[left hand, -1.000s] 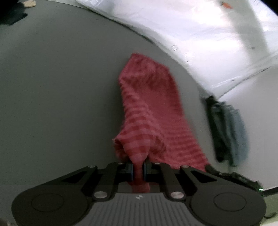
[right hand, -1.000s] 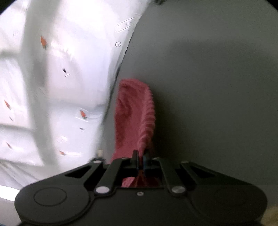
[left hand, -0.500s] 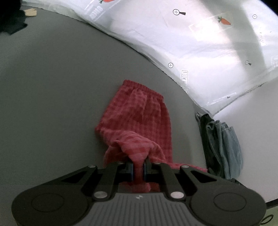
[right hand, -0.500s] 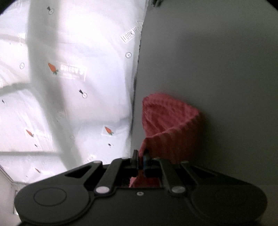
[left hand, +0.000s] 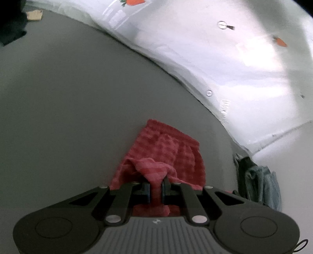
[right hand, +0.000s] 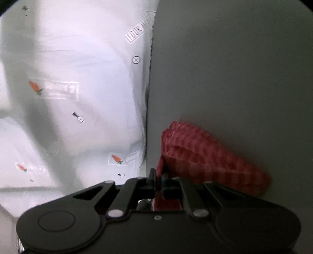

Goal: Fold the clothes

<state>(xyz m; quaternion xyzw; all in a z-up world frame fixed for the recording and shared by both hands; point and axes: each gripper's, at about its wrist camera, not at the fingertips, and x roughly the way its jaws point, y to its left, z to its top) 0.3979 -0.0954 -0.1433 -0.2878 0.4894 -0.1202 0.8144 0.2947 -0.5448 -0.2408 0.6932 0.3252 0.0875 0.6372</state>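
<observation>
I'm looking at a plain grey table (left hand: 74, 101) that is carrying everything here. Lying on it near me is the red checked garment (left hand: 172, 150), its far part resting flat on the grey surface while a near fold is bunching up off it; from the right wrist view the same red cloth (right hand: 205, 156) is sitting just right of the table's left edge. A white plastic sheet printed with small carrots (left hand: 225, 54) is running along the table's far right edge, touching it. At the right, a dark and blue denim bundle (left hand: 260, 181) is lying by that edge. Far left, a dark cloth (left hand: 11, 29) and a small tan scrap (left hand: 34, 15) are resting on the grey top.
</observation>
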